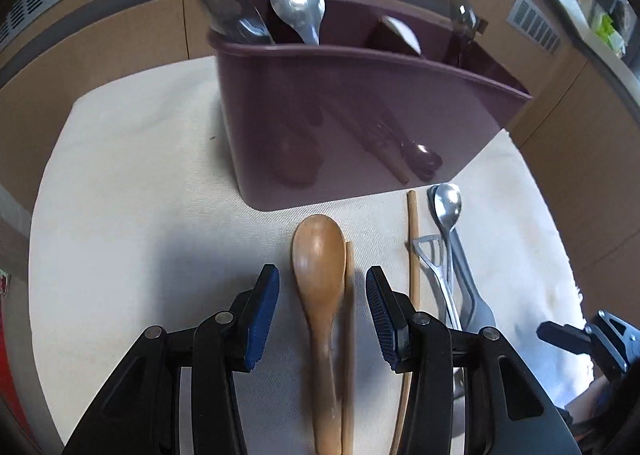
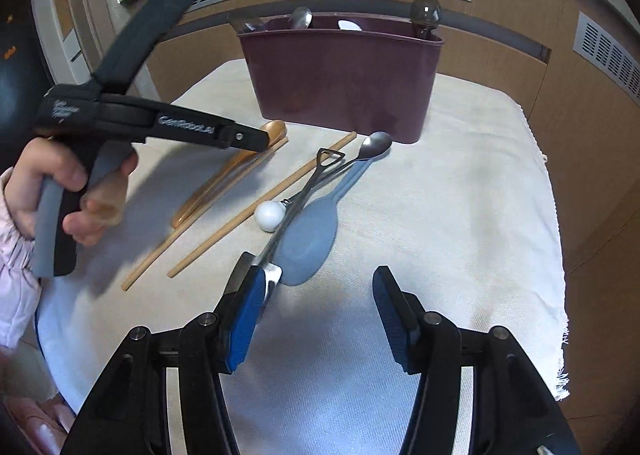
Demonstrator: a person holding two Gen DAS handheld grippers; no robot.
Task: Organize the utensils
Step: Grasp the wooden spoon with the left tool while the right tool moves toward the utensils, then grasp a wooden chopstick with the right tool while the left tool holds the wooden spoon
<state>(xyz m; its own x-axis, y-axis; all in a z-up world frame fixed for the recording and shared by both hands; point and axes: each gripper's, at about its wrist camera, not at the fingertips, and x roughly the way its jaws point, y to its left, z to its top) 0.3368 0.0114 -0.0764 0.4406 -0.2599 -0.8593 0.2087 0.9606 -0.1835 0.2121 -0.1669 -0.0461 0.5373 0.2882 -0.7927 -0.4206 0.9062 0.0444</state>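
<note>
A wooden spoon [image 1: 320, 255] lies on the cream cloth [image 1: 140, 195] with a chopstick [image 1: 349, 295] close along its right side. My left gripper [image 1: 322, 295] is open and straddles both, its blue pads clear of them. A purple utensil caddy [image 1: 360, 115] stands behind, holding metal spoons [image 1: 298, 7] and a white one. My right gripper [image 2: 320, 315] is open over bare cloth with nothing between its fingers. Its left pad [image 2: 246, 319] overlaps the wide end of a metal utensil [image 2: 320, 171]. A blue-grey spatula [image 2: 308, 239] and a metal spoon [image 2: 376, 145] lie just ahead.
A second chopstick [image 2: 264, 203] and a white ball-ended piece [image 2: 269, 216] lie mid-cloth. A person's hand [image 2: 60, 191] in a pink sleeve holds the left gripper at the left. The cloth's frayed edge [image 2: 560, 335] runs down the right. Wood panels with vents stand behind.
</note>
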